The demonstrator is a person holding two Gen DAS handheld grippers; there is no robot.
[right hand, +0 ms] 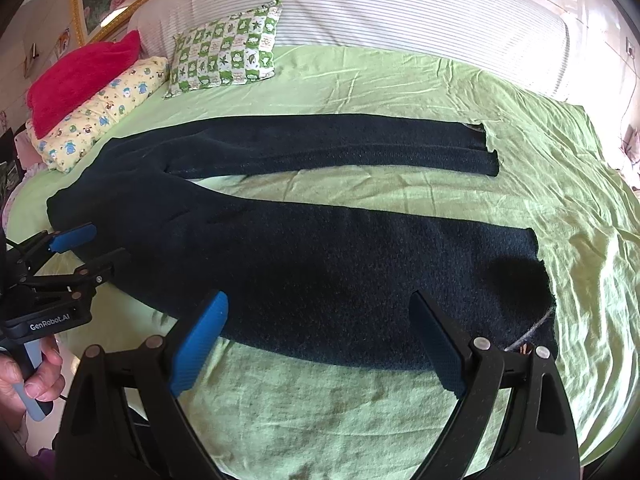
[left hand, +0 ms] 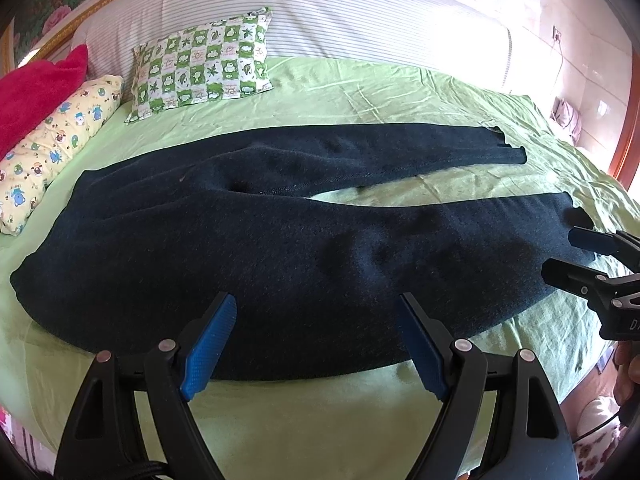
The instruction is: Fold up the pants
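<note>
Dark navy pants [left hand: 288, 240] lie flat across a green bed sheet [left hand: 360, 92], waistband at the left, both legs stretched to the right and spread apart. My left gripper [left hand: 316, 300] hovers open over the near edge of the seat and thigh, nothing between its blue pads. In the right wrist view the pants [right hand: 340, 264] fill the middle, and my right gripper [right hand: 320, 300] stands open above the near leg's lower part. The right gripper [left hand: 564, 256] also shows at the near leg's cuff, and the left gripper [right hand: 100, 244] shows by the waistband, a hand on its handle.
A green-and-white checked pillow [left hand: 204, 64], a yellow printed bolster [left hand: 56, 144] and a red blanket [left hand: 36, 92] lie at the back left. A striped headboard cushion [left hand: 320, 12] runs along the far side. The bed's near edge is just below both grippers.
</note>
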